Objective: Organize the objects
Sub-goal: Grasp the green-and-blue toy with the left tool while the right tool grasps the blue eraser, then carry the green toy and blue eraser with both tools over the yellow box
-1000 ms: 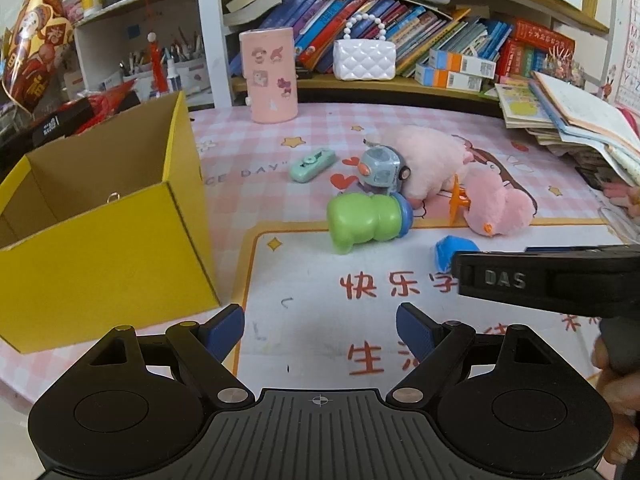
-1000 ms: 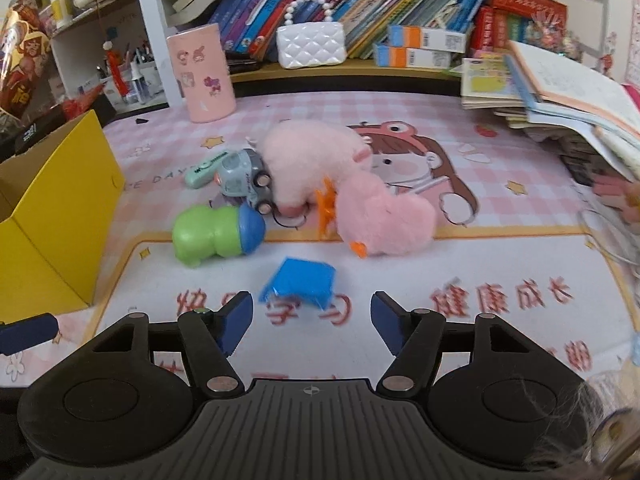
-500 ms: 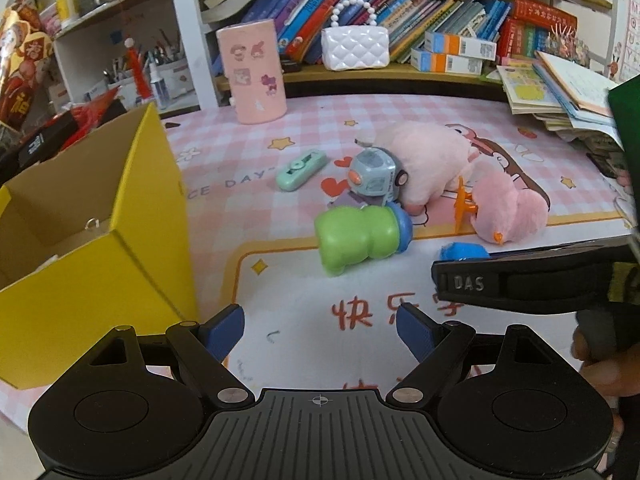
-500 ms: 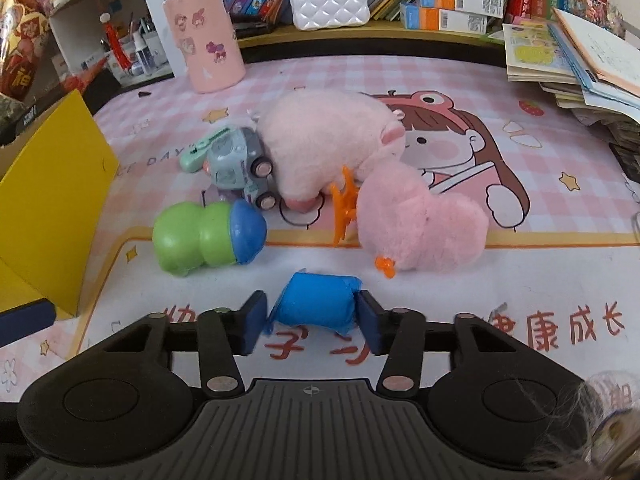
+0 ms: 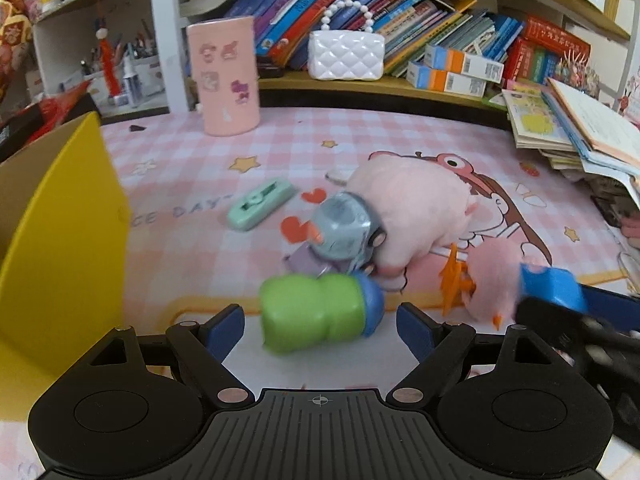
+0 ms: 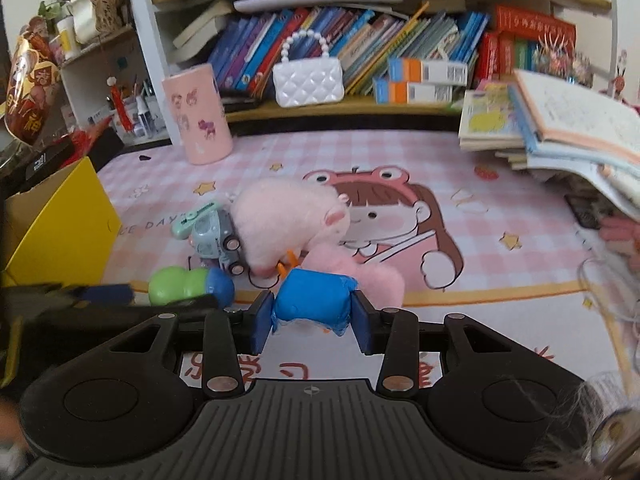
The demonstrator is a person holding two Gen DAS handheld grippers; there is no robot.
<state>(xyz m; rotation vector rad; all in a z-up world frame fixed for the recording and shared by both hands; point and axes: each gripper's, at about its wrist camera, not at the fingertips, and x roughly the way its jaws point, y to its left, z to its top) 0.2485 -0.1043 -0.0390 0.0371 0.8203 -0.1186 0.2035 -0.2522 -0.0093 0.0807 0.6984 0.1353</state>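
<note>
the yellow box (image 5: pixel 60 240) stands open at the left edge of the tabletop (image 5: pixel 360 140), and it looks like the place where the toys should go. next to it, nearer the front edge, the left gripper (image 5: pixel 320 320) has its jaws wide open with nothing held. the green toy (image 5: pixel 316 312) lies on its side on the tabletop right between the blue pads, but the pads do not press on it. to pick it up well, the pads should come in on the fat green part, one on each side, and close slowly so the round toy does not roll away. behind it, in the middle of the tabletop, sit the little grey car (image 5: pixel 344 232), the mint green toy (image 5: pixel 260 204) and the pink plush (image 5: pixel 412 208), all bunched close, so the gripper should not push forward into them. more to the right, the right gripper (image 6: pixel 312 316) has just been closing and its pads press on both sides of the blue toy (image 6: pixel 314 304). it holds the blue toy off the tabletop, near the front edge, in front of the second pink plush (image 6: pixel 376 280). the grip looks good and even. the best next thing is to keep the squeeze the same and carry the blue toy over the other toys to the yellow box, high enough to clear its wall, and let go only when it is over the open top
</note>
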